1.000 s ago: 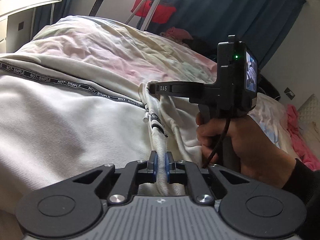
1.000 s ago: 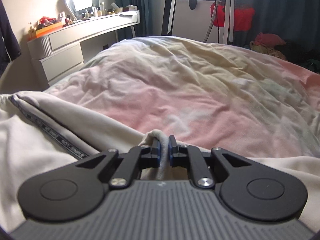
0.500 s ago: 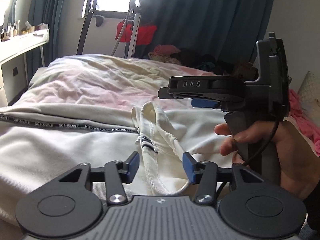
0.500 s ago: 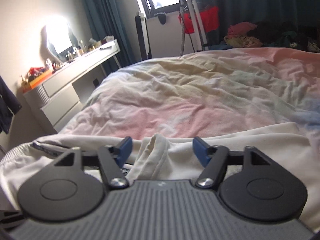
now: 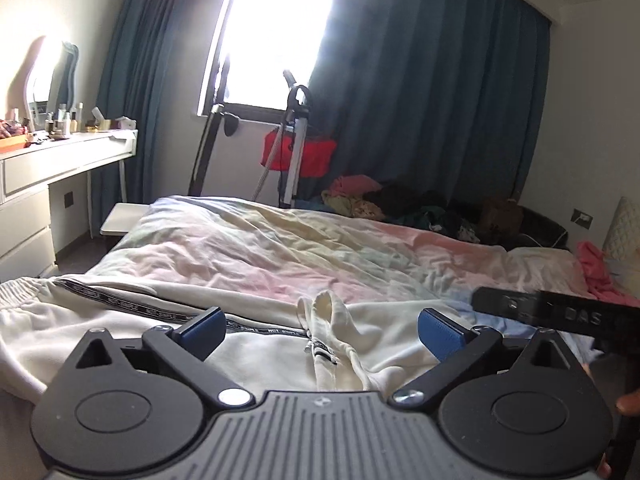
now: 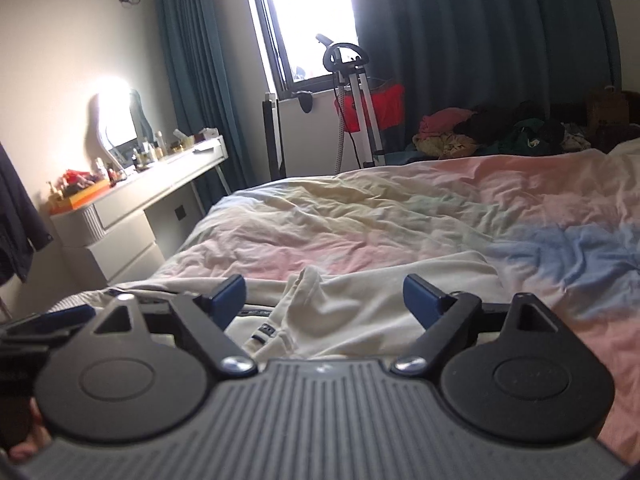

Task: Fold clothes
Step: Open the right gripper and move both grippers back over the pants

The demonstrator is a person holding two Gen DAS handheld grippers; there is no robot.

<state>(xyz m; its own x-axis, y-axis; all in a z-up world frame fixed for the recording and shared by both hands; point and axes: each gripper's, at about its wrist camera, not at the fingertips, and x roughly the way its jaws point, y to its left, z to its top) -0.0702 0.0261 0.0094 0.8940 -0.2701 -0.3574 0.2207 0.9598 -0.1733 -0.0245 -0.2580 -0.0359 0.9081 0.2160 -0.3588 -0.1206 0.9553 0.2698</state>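
— Where's the garment now?

— The cream sweatpants lie spread on the bed, near the front edge, on top of the pastel duvet. A black printed stripe runs along one leg, and there's a bunched ridge of fabric standing up in the middle (it looks like a cuff or waistband, I can't tell which).

— And the left gripper?

— Spread wide, blue pads far apart, nothing between them. It hovers over the pants with that ridge showing in the gap, and I see no pad touching the cloth.

— The right one?

— The right gripper is the same: jaws wide apart, empty, held above the same bunched fold. From the left camera you can see its black body off to the side, over the blue patch of the duvet.

— Anything else around?

— A white dresser with bottles against the wall, dark blue curtains around a bright window, a garment steamer stand with something red on it, and a heap of clothes beyond the bed.
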